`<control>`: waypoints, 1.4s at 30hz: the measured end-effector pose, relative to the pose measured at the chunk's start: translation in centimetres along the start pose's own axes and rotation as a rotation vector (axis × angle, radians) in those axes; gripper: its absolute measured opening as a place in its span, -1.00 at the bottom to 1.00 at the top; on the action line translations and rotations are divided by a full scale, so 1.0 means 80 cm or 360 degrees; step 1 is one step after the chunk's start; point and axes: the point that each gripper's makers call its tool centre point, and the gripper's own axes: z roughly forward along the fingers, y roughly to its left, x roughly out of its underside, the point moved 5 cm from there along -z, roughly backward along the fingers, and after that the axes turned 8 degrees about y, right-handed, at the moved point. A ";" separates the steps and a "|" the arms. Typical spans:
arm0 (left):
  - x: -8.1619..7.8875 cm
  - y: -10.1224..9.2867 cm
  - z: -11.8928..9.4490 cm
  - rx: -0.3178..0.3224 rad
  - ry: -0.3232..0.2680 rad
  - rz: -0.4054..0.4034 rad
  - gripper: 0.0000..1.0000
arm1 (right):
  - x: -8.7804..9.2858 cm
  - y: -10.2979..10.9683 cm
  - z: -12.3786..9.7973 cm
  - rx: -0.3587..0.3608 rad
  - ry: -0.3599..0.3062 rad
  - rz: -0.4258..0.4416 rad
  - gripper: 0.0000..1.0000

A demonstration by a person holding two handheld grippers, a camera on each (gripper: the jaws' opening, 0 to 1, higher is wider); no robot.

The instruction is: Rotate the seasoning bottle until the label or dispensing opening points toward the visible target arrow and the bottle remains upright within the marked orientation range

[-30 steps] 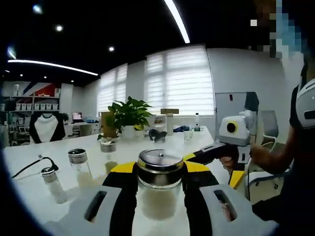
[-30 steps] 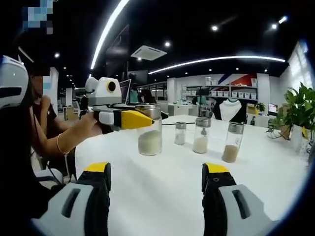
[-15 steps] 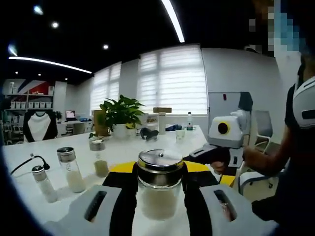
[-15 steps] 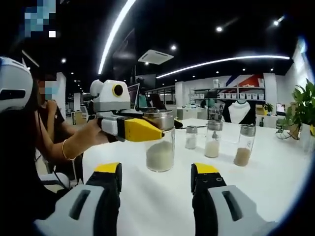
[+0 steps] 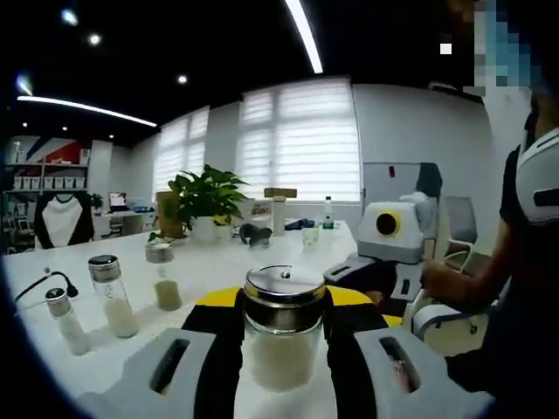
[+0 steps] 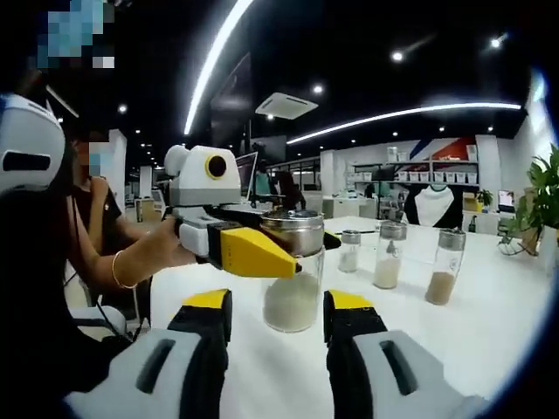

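White counter [image 5: 262, 262], large, carries all items. Potted plant [image 5: 203, 199] at far side of counter in left gripper view, near window blinds. Left tool [image 5: 284, 345]: yellow-tipped black jaws pressed against both sides of seasoning bottle [image 5: 283, 327], clamped on it; same tool seen in right gripper view [image 6: 262, 253], held by person's hand [image 6: 157, 253], jaw tip across bottle's upper part. Right tool [image 6: 278, 319]: jaws apart w/ a gap, standing either side of the bottle's lower body; contact w/ glass can't be told; seen also in left gripper view [image 5: 384, 262] to right of bottle. Seasoning bottle: glass jar, shiny metal lid, pale granules approx. halfway, upright, base on counter in right gripper view. Three smaller glass shakers [image 6: 389, 255] w/ metal caps in a row further back on counter, well apart from the bottle; two hold whitish fill, one brownish. Black cable [image 5: 39, 286] on counter near smallest shaker.
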 end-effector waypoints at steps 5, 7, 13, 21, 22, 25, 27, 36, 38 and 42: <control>0.001 -0.004 0.002 0.0016 0.0007 -0.0001 -0.26 | 0.001 -0.001 0.001 0.0012 -0.0001 -0.0009 -0.30; 0.001 -0.005 0.002 0.0022 0.0001 -0.0006 -0.26 | 0.001 -0.004 -0.001 0.0027 -0.0014 -0.0005 -0.37; 0.002 -0.007 0.003 0.0029 0.0002 -0.0007 -0.26 | 0.001 -0.005 -0.003 0.0043 -0.0018 -0.0009 -0.47; 0.006 -0.006 0.001 0.0022 0.0013 -0.0010 -0.26 | 0.004 -0.002 -0.002 0.0043 -0.0001 -0.0023 -0.49; 0.006 -0.006 0.001 0.0021 0.0014 -0.0010 -0.26 | 0.004 -0.001 -0.002 0.0044 0.0000 -0.0025 -0.49; 0.005 -0.005 -0.001 0.0015 0.0012 -0.0009 -0.26 | 0.004 0.001 -0.001 0.0058 -0.0008 -0.0052 -0.50; 0.005 -0.004 -0.002 0.0014 0.0009 -0.0014 -0.26 | 0.003 0.001 -0.001 0.0063 -0.0013 -0.0059 -0.49; 0.004 -0.012 0.000 0.0038 0.0010 -0.0009 -0.26 | 0.001 0.003 0.006 0.0047 0.0028 -0.0105 -0.44; 0.004 -0.011 -0.001 0.0034 0.0006 -0.0012 -0.26 | 0.002 0.003 0.006 0.0040 0.0018 -0.0102 -0.44; 0.002 -0.012 -0.004 0.0058 -0.0023 -0.0032 -0.26 | 0.000 0.004 0.006 0.0007 -0.0015 -0.0075 -0.43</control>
